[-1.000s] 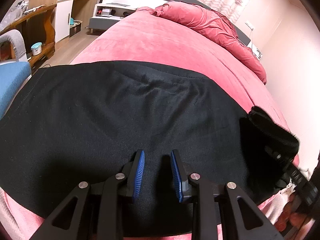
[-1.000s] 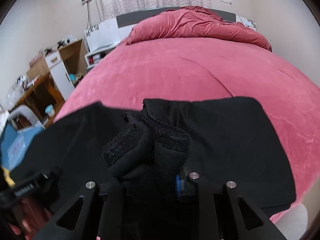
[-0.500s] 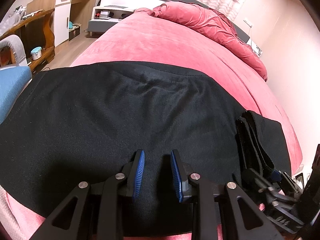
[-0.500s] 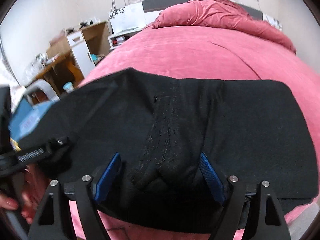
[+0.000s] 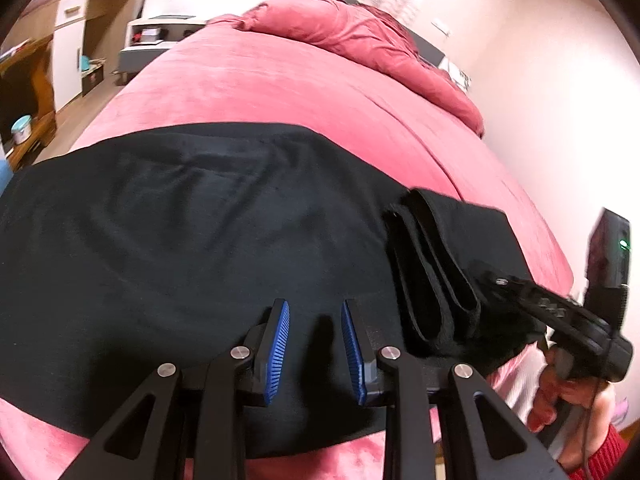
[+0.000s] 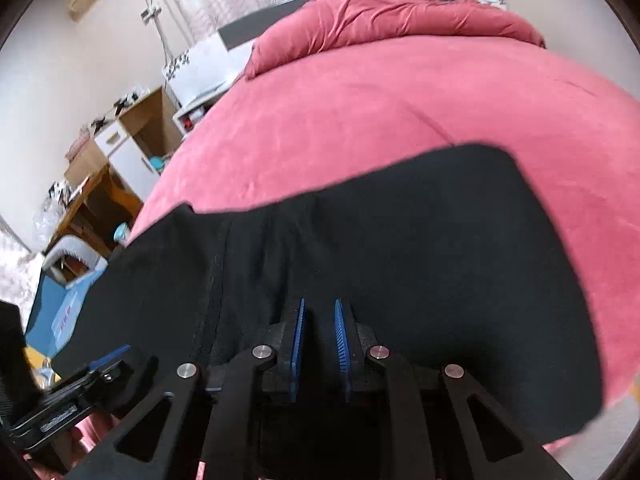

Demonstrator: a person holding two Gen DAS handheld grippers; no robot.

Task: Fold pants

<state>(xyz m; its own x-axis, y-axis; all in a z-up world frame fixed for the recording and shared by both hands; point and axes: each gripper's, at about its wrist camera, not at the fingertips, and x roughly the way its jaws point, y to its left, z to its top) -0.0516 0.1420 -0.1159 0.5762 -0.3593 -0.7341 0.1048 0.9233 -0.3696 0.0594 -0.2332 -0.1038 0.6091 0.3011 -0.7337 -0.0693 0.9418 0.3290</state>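
Black pants (image 5: 192,240) lie flat across the near end of the pink bed (image 5: 280,88).

The left gripper (image 5: 314,320) hovers over the cloth, its blue pads a narrow gap apart and holding nothing. The right gripper (image 6: 319,320) sits low over the pants, pads nearly together, nothing visibly pinched. A folded waistband ridge (image 5: 432,272) rises on the right side.

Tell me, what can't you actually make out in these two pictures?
- Near edge of the black pants: both views, hidden behind each gripper's own frame.
- Right gripper: a narrow gap shows; whether it pinches cloth is unclear.
- Shelf clutter: both views, small and blurred.
- Left gripper: open, contact with cloth unclear.
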